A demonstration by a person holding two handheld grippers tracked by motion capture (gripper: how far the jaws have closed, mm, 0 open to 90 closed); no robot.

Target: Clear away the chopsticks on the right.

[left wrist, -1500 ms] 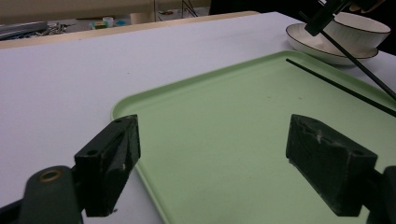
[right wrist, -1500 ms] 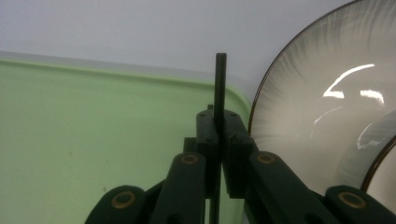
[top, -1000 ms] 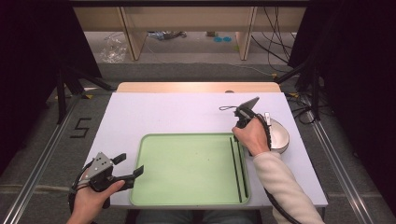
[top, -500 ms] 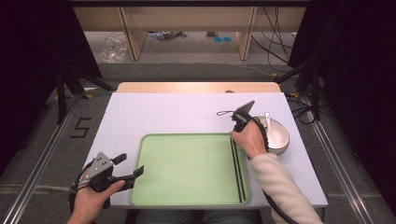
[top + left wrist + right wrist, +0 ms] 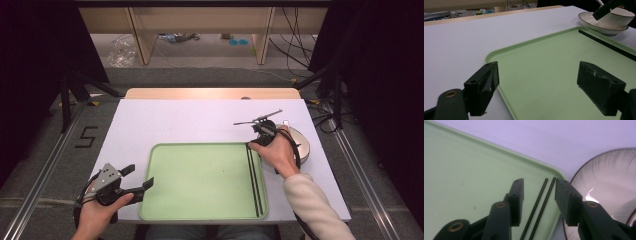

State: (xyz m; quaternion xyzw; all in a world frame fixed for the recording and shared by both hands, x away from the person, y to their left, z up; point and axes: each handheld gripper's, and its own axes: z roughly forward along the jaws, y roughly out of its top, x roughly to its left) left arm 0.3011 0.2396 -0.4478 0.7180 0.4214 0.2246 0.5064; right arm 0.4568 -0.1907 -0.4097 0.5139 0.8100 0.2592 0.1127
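With the pair of thin black chopsticks (image 5: pixel 539 205) laid on the flat green plastic tray (image 5: pixel 200 180), my right tool (image 5: pixel 537 195) has just been opening and stands wide, nothing gripped. Left tool (image 5: pixel 537 85) gapes empty; next I'd guess lift clear.

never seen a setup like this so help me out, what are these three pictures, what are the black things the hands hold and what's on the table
A person sits at a white table holding a hand-held gripper in each hand; no robot arm is involved. Each gripper has two black fingers that pinch things.

The high view looks down from above the person. The other two pictures come from small cameras riding on the grippers, looking along their fingers.

On the table lies a green tray with a pair of black chopsticks along its right side. Beside the tray stands a white bowl on a plate.

The left gripper is open, at the tray's left edge, holding nothing. The right gripper has just opened; the chopsticks lie loose between its fingers.
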